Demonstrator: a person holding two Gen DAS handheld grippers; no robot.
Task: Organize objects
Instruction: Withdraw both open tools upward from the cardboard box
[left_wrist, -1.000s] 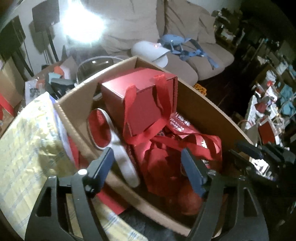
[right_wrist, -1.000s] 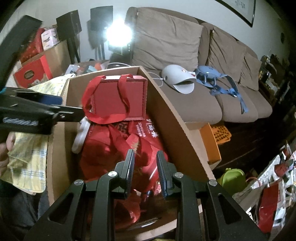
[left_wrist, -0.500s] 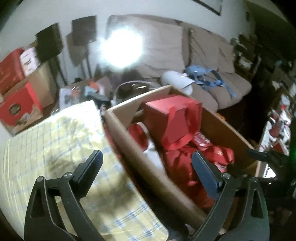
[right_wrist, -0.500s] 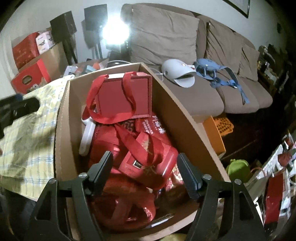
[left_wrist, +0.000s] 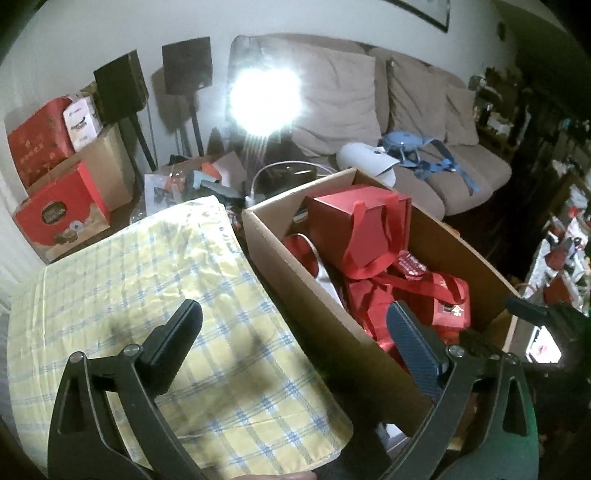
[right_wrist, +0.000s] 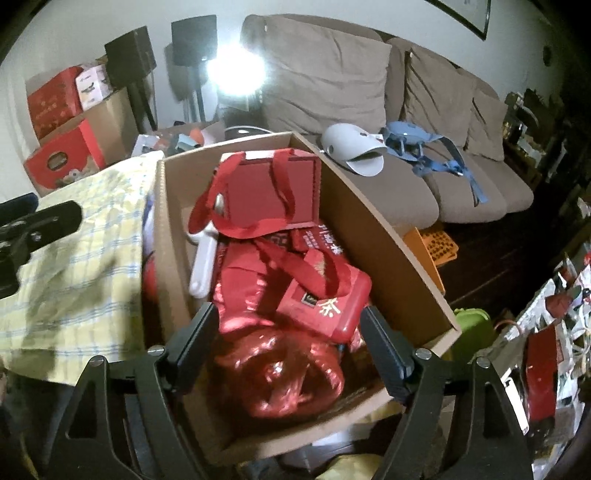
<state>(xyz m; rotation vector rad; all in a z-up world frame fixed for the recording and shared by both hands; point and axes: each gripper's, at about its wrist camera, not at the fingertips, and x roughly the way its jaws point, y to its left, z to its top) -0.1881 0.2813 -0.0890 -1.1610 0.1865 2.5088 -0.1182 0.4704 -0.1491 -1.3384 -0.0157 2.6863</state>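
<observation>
Cardboard box (right_wrist: 373, 236) sits hard against a surface draped in yellow plaid cloth (left_wrist: 147, 295); the box's long wall runs along the cloth's edge, no gap visible. Far side of the box faces a beige sofa (right_wrist: 369, 92) with a white curved object (right_wrist: 351, 147) and blue straps (right_wrist: 424, 151) on the seat. Open room: the bare cloth to the box's left, and dark floor between box and sofa, partly taken by an orange crate (right_wrist: 428, 247). Clutter on the far right of both views.

Left gripper (left_wrist: 291, 328) angles down, straddling the box's left wall: one finger over the cloth, the other finger over the box interior. Jaws wide and opening, nothing gripped; only the wall edge lies below the gap.

Right gripper (right_wrist: 286, 332) angles down over the near end of the box. Jaws opening, fingers apart on either side of a red tin (right_wrist: 325, 306) with gold characters and a crinkled red foil bundle (right_wrist: 280, 373); pads touch neither as far as I can tell, view slightly blurred.

Box contents: upright red gift box (right_wrist: 273, 195) with ribbon handles at the far end, red bags (left_wrist: 373, 299) mid-box, a white strap-like piece (right_wrist: 203, 266) along the left wall. Box nearly full.
</observation>
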